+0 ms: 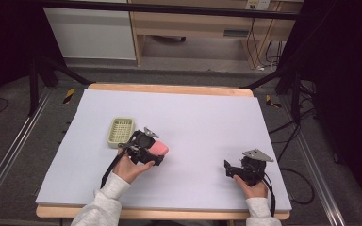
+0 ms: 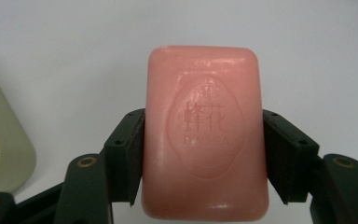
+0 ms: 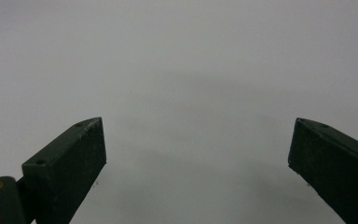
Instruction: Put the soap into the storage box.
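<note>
- Pink soap bar (image 2: 205,133), embossed oval logo facing up, clamped between both black jaws of left gripper (image 2: 204,154).
- Pale green soap dish (image 2: 0,154) at left edge, near.
- White tabletop (image 2: 74,56) beneath.

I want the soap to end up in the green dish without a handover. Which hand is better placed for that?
Left. The left gripper is already shut on the soap, and the green dish lies right beside it. The right gripper rests open with nothing between its jaws, far across the table.

Even, soft light on the pale table (image 1: 193,117); dark surroundings, slightly blurry close-ups.
</note>
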Demonstrator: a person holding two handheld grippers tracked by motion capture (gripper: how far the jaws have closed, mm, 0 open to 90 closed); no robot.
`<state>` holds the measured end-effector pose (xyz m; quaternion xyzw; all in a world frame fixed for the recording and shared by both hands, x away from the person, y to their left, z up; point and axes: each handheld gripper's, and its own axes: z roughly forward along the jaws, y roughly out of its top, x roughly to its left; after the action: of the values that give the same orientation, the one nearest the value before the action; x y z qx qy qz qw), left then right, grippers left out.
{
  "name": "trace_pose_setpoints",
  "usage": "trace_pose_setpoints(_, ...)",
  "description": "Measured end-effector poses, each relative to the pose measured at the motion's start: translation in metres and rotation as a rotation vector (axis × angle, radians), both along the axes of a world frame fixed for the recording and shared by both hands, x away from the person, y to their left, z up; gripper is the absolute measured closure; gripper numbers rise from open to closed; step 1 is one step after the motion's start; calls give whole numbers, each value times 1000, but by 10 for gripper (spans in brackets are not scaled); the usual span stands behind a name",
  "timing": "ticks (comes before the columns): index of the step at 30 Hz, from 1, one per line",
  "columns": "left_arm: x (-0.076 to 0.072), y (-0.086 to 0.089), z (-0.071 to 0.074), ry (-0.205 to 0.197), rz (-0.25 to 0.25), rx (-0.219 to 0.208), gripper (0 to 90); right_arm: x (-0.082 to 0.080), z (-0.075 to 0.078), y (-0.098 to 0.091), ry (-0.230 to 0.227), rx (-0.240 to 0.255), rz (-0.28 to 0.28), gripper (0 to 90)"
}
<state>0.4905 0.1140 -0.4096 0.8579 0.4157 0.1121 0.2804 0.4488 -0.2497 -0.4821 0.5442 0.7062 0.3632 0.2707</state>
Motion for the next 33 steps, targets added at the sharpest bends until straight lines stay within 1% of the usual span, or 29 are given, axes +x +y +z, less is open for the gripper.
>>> trace_pose_setpoints(2, 0, 2, 1, -4, 7, -4, 372, 0, 0, 0, 0, 4, -1, 45)
trace_pose_setpoints(7, 3, 13, 8, -10, 31, -16, 372, 0, 0, 0, 0, 1, -1, 45)
trace_pose_setpoints(11, 5, 20, 11, -14, 44, -16, 372, 0, 0, 0, 1, -2, -1, 44)
trace_pose_setpoints(21, 11, 34, 15, -17, 78, -14, 372, 0, -1, 0, 1, -2, -1, 45)
trace_pose_setpoints(27, 14, 39, 17, -18, 95, -19, 372, 1, -1, 0, 2, -2, -1, 44)
trace_pose_setpoints(33, 20, 48, 21, -22, 120, -20, 372, 1, -1, -1, 1, 1, 0, 45)
